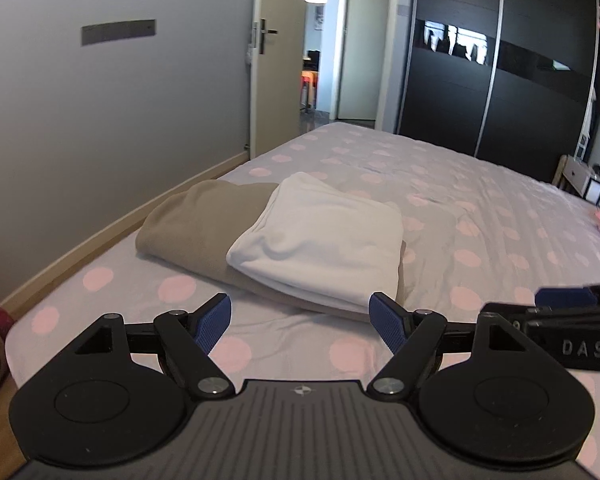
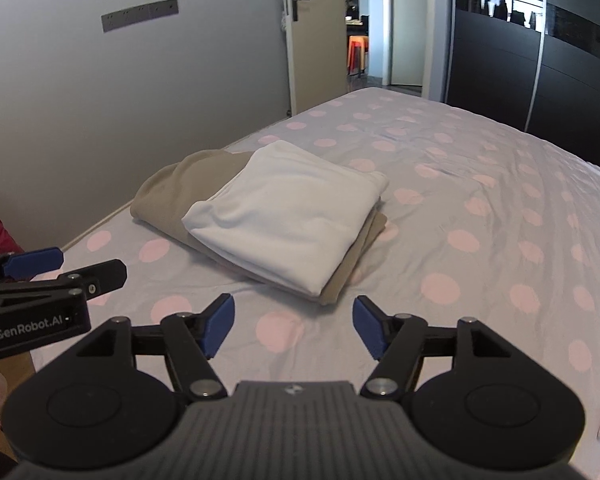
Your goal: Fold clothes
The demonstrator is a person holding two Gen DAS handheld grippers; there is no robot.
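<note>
With both tools hanging above the near end of the bed [image 1: 480, 200], nothing is gripped. Left gripper [image 1: 300, 322]: jaws spread wide, blue pads [image 1: 214, 322] bare, only sheet between them. Right gripper [image 2: 293, 326]: same, jaws apart and holding nothing. They sit side by side, left one just beside the right.

Folded white garment [image 2: 288, 216] lies on top of a folded tan garment [image 2: 168, 192]; the tan one sticks out on the wall side. Stack sits on the pink-dotted grey sheet, near the bed's wall-side edge, just ahead of both grippers, not touching either.

Behind: open door [image 2: 312, 36], dark sliding wardrobe [image 1: 500, 60].
</note>
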